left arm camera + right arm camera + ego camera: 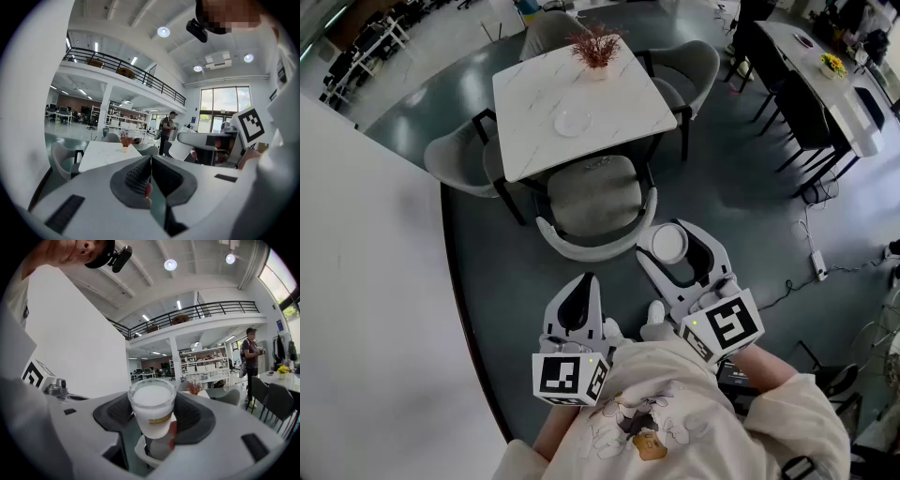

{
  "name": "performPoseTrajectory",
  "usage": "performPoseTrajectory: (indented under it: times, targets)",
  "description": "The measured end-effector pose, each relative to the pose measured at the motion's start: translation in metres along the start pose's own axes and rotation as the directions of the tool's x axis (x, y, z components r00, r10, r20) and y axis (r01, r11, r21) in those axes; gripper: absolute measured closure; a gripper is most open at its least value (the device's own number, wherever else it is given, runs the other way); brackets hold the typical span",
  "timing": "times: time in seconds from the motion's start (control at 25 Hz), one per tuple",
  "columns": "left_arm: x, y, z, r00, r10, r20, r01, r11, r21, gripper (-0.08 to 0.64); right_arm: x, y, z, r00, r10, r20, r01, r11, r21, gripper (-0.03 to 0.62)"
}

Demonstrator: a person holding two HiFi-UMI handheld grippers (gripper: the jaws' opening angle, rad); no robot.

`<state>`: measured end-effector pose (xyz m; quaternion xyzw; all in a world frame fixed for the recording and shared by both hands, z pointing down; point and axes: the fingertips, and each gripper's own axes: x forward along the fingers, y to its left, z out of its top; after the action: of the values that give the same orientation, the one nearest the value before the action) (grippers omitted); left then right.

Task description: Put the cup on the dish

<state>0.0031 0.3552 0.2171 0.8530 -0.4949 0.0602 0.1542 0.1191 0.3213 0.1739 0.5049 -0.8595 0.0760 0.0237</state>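
Head view has the right claw (pixel 675 246) holding the cup (pixel 151 411), jaws spread wide around it, well short of the dish (pixel 572 122) on the bench (pixel 619 103). The left claw (pixel 578 309) is closed and empty. I'd say the pickup is done; reaching the dish and setting down remain.

The left gripper (pixel 586 281) and right gripper (pixel 672 242) have smooth white shells and dark grey ribbed pads (pixel 132 177). Behind each sits a marker cube (pixel 570 375) with black-and-white squares. The person wears a cream sweatshirt (pixel 694 412) with a cartoon print.
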Motion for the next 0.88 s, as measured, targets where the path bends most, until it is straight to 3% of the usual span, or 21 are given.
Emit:
performPoseTrajectory:
  times: [0.2, 0.4, 0.88]
  targets:
    - [-0.007, -0.007, -0.01, 1.0, 0.001, -0.006, -0.001, 1.0, 0.006, 0.554, -0.011, 0.004, -0.004, 1.0, 0.014, -0.002, -0.014, 0.999, 0.039, 0.33]
    - [-0.008, -0.021, -0.014, 1.0, 0.004, -0.012, -0.004, 1.0, 0.009, 0.554, -0.026, 0.0, -0.006, 1.0, 0.018, -0.003, -0.018, 1.0, 0.018, 0.33]
    - [0.011, -0.057, -0.025, 0.999, 0.037, -0.037, -0.036, 0.999, 0.025, 0.554, -0.061, -0.052, -0.036, 0.999, 0.007, -0.047, -0.005, 0.999, 0.053, 0.33]
